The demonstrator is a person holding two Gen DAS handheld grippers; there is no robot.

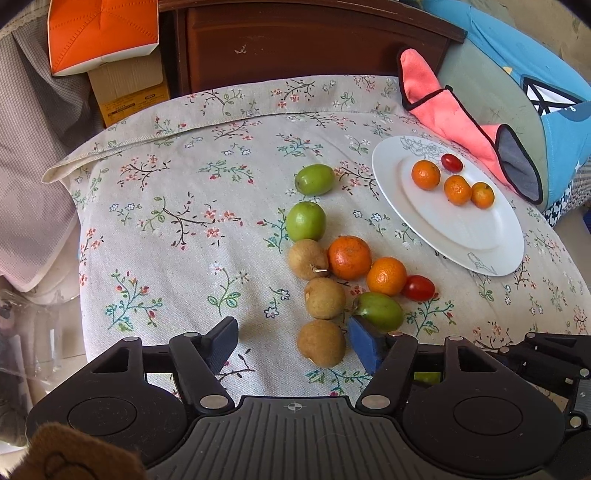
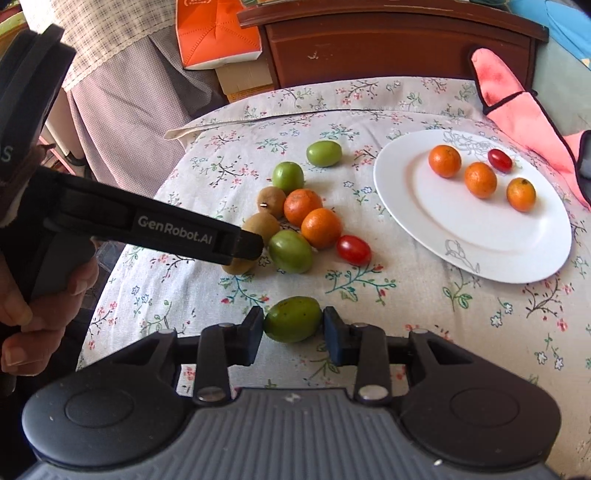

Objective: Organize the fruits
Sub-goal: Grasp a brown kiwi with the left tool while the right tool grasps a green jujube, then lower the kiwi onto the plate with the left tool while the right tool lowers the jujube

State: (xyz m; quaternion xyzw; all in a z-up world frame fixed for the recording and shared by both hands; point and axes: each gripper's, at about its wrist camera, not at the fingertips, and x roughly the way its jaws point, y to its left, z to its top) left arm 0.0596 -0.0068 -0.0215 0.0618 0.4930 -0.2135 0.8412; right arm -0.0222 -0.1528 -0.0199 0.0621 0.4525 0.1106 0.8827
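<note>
Setting: floral tablecloth [image 2: 424, 306] over a small table, dark wooden cabinet [image 1: 306, 40] behind it, orange box [image 1: 99, 33] off to one side, pink mitt [image 1: 454, 122] lying past the plate.

Plate: white plate [image 2: 476, 254] sat toward the right with three small oranges [image 2: 480, 180] and one cherry tomato [image 2: 499, 160] already on it.

Loose pile: still on the cloth were two bigger oranges [image 1: 349, 257], three brown fruits [image 1: 324, 298], a few green fruits [image 1: 306, 220] and another tomato [image 1: 418, 288], mostly bunched up touching each other.

Right gripper: right gripper [image 2: 293, 332] had a green fruit [image 2: 291, 319] sitting between its fingers, both pads right up against it. Looked like a grip to me, though I couldn't tell if it was off the cloth.

Left gripper: left gripper [image 1: 295, 341] was spread wide open, holding nothing, with the nearest brown fruit [image 1: 321, 343] sitting in the gap, not touched by either finger as far as I could see.

Step, my guess: mid-sort, right side picking a green one, left lining up on a brown one.

Next move: probably carry the green fruit to wherever the greens get grouped. It's round and smooth so it could squirt out of a light pinch. The left needs to close without nudging the neighbours, since that pile would roll.
</note>
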